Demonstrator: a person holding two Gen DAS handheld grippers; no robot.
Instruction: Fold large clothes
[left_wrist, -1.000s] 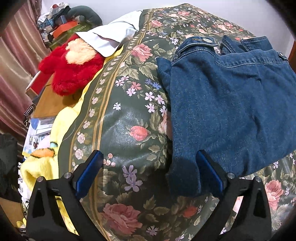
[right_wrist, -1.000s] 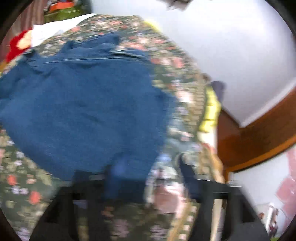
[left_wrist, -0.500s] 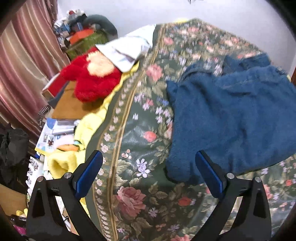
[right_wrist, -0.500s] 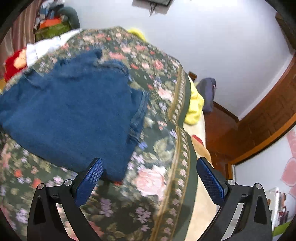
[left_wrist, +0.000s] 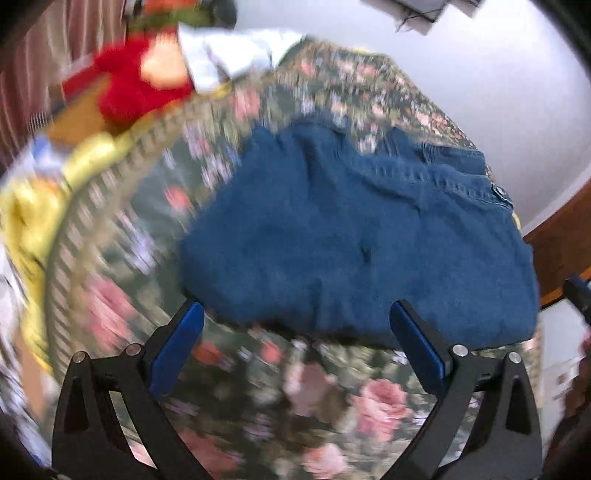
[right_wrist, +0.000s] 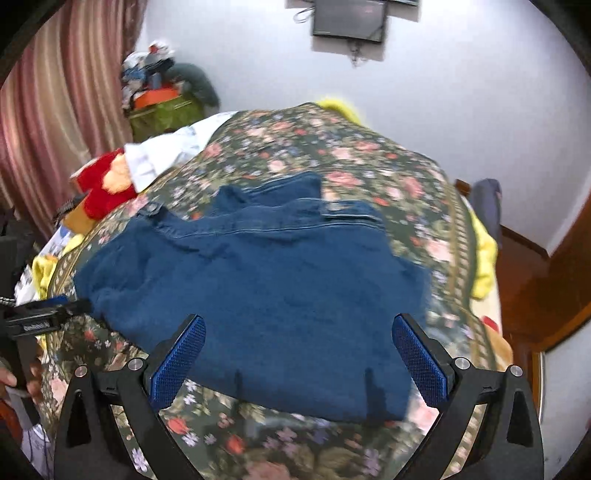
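Folded blue jeans (left_wrist: 354, 236) lie in a compact block on the floral bedspread (left_wrist: 314, 387), waistband at the far side. They also show in the right wrist view (right_wrist: 266, 295). My left gripper (left_wrist: 299, 347) is open and empty, held above the near edge of the jeans. My right gripper (right_wrist: 299, 358) is open and empty, also above the near edge of the jeans. The left gripper's body shows at the left edge of the right wrist view (right_wrist: 40, 317).
A red plush toy (right_wrist: 103, 184) and white cloth (right_wrist: 166, 151) lie at the bed's far left. Yellow fabric (right_wrist: 484, 254) hangs off the right side. Clutter (right_wrist: 162, 103) stands by the curtain. A wooden floor (right_wrist: 532, 280) lies to the right.
Both grippers have pulled back and up from the jeans, so more of the bed and room shows. The left view has swung right. The jeans stay folded in place.
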